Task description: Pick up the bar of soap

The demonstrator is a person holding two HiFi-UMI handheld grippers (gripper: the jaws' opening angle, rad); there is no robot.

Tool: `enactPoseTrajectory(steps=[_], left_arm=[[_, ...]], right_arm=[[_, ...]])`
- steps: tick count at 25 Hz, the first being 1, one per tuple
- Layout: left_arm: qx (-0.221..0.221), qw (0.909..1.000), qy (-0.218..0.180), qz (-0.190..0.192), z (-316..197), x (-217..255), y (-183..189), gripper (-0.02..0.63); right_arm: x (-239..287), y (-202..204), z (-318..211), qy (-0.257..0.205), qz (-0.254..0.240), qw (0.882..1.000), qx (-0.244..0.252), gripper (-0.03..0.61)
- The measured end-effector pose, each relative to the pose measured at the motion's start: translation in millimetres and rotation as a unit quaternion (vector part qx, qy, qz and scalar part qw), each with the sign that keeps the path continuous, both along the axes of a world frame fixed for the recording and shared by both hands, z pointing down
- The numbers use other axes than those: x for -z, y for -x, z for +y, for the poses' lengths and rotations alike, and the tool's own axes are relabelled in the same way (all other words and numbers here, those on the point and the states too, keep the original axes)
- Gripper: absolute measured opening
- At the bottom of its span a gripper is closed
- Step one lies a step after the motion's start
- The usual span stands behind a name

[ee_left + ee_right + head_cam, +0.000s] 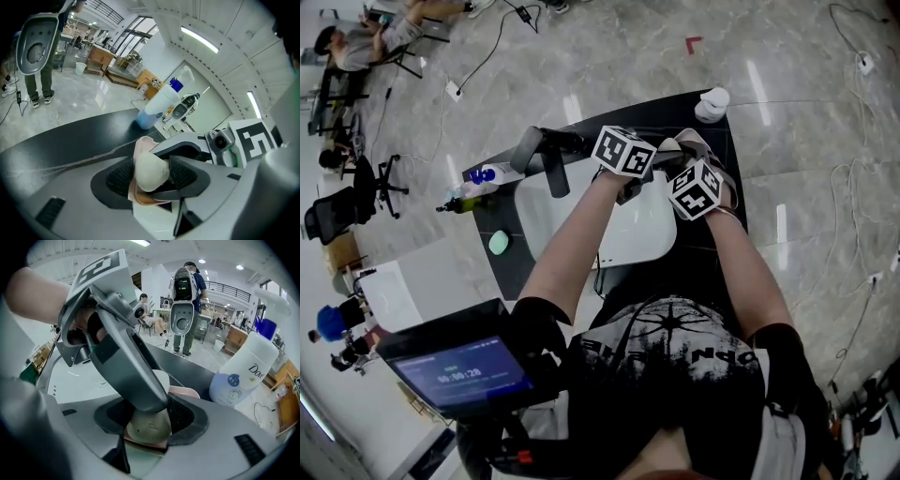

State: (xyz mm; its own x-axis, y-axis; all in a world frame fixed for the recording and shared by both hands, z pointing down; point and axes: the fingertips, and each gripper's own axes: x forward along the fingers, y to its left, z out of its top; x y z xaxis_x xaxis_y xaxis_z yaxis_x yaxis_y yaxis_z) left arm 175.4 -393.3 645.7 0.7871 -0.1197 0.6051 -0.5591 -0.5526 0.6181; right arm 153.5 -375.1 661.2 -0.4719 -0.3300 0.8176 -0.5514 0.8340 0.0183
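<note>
The cream bar of soap [151, 169] stands on end in a pink soap dish [139, 199] on the black counter. My left gripper [151, 174] is open, its ribbed pads [119, 177] close on either side of the soap. My right gripper [149, 414] crosses it from the right and is shut on the soap [150, 426], with the pink dish [186, 393] underneath. A left finger [133, 371] covers the soap's top in the right gripper view. In the head view both grippers, left [652, 161] and right [680, 169], meet at the sink's far right corner, and the soap is hidden.
A white Dove bottle [243, 373] with a blue cap stands close beside the dish. A white sink [633, 234] sits in the black counter [511, 262], with a dark tap [548, 159], bottles [478, 183] and a green oval thing [498, 242] to the left. People are beyond.
</note>
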Motion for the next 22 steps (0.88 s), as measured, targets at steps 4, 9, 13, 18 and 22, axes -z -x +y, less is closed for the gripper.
enactPoseTrajectory(steps=[4,9,13,18,22], left_arm=[[-0.003,1.0000,0.000,0.000,2.2,1.4,0.0,0.235],[0.007,0.9999,-0.004,0.014,3.4,4.9,1.4,0.221],[0.022,0.9995,-0.004,0.023,0.4,9.8,6.7,0.215],[0.042,0.9980,-0.007,0.046,-3.0,22.2,9.2,0.206],[0.052,0.9967,-0.021,0.059,-3.9,31.7,12.2,0.201]], right_arm=[[1.6,1.0,2.1,-0.006,0.000,1.000,0.024,0.215],[4.3,3.9,3.3,-0.028,-0.003,0.999,0.041,0.213],[12.1,7.6,-0.9,-0.052,-0.005,0.997,0.053,0.213],[24.2,10.9,-4.9,-0.079,-0.004,0.995,0.063,0.213],[34.5,13.4,-6.9,-0.103,-0.002,0.992,0.073,0.213]])
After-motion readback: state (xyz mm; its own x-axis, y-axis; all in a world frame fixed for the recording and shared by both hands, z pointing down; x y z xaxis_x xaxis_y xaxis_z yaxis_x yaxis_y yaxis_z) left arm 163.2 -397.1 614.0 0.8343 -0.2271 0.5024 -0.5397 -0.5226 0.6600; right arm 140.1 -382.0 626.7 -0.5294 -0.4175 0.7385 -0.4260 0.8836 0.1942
